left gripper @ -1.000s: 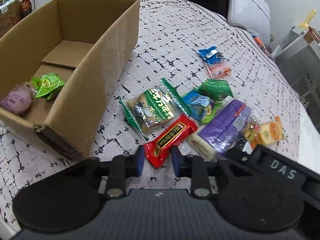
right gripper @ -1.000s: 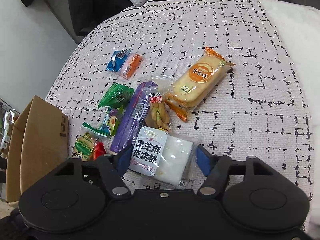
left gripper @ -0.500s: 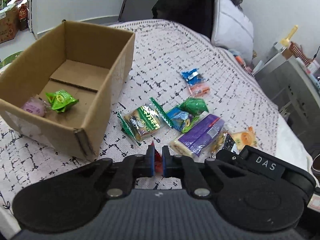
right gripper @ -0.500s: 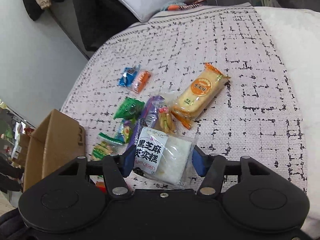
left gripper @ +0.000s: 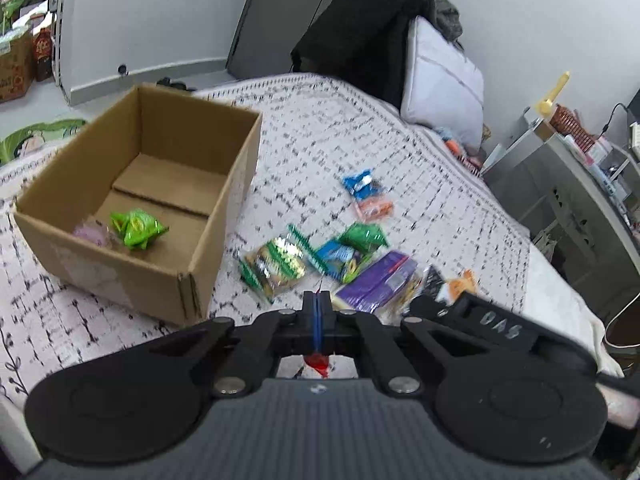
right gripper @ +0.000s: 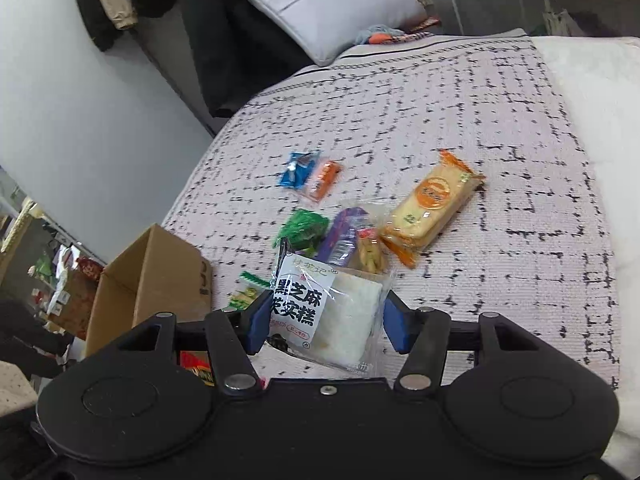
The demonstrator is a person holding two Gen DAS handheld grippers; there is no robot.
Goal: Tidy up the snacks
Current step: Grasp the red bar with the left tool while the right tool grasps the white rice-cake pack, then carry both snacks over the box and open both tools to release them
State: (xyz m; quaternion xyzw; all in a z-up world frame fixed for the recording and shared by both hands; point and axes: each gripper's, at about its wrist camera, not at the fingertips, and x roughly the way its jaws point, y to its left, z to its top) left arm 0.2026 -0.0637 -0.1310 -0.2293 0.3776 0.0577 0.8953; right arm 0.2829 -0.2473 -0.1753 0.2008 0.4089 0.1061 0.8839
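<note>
- Cardboard box (left gripper: 152, 208): holds green packet (left gripper: 136, 229) and pink packet (left gripper: 90, 236)
- Left gripper (left gripper: 317, 304): right of box, clamped on red wrapper (left gripper: 318, 366)
- Right gripper (right gripper: 326, 320): right of box, pinching white cake packet (right gripper: 328, 316)

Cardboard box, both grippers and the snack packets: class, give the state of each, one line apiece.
Brown cardboard box: open-topped, two snacks inside.
Left gripper: shut on red snack packet.
Right gripper: shut on white sesame-cake packet.
Orange cracker packet: sealed, lying on the bedspread.
</note>
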